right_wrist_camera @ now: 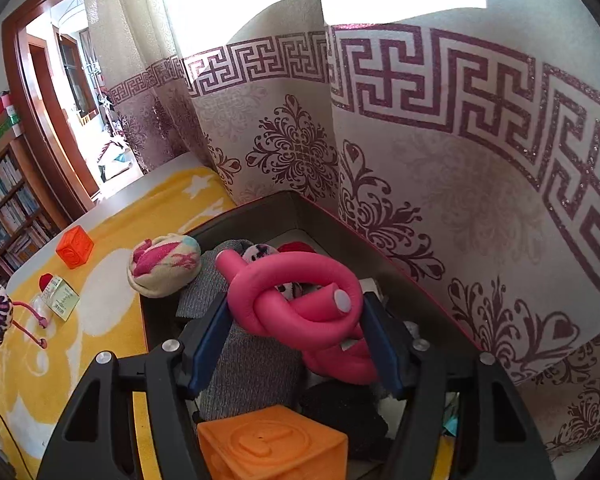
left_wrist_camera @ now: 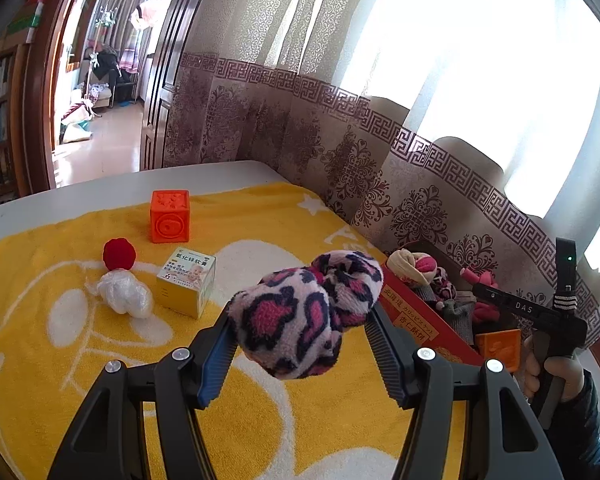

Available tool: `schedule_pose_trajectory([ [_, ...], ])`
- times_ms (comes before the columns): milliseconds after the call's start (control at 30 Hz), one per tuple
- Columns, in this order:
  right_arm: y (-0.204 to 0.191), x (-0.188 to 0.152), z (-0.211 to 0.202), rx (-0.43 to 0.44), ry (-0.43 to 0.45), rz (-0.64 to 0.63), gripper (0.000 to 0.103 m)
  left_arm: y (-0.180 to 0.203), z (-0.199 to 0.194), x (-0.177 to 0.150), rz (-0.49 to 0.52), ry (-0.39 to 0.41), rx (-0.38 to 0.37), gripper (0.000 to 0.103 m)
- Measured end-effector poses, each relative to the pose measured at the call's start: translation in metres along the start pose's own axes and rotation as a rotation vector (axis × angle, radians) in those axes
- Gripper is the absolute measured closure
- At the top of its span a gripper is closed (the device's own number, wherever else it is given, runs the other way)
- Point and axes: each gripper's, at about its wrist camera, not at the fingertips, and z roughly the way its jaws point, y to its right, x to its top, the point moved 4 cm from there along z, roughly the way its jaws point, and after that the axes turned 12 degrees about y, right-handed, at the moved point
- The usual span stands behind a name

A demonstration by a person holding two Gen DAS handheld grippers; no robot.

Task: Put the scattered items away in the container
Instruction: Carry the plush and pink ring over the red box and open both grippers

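Note:
My left gripper is shut on a pink, purple and white leopard-print fleece bundle, held above the yellow towel just left of the red cardboard box. In the right wrist view, my right gripper is shut on a knotted pink foam tube, over the inside of the box. The box holds a grey cloth, an orange cube and other soft items. A flowered sock roll sits at its left rim.
On the towel lie an orange cube, a red pompom, a clear plastic wad and a small yellow-white carton. A patterned curtain hangs close behind the box. A hand holds the right gripper's handle.

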Motion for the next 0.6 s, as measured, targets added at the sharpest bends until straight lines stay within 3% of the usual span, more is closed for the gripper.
schedule_pose_trajectory([
  [100,0.004,-0.001,0.000,-0.005,0.005,-0.001,0.033,0.008,0.006,0.000,0.009,-0.009,-0.007,0.039],
  [233,0.009,-0.001,-0.008,0.023,0.028,0.004,0.024,0.023,0.016,0.000,0.022,-0.022,-0.024,0.039],
  [600,0.019,0.007,-0.044,0.034,0.191,-0.024,0.024,0.093,0.059,0.010,0.097,-0.061,-0.112,0.039],
])
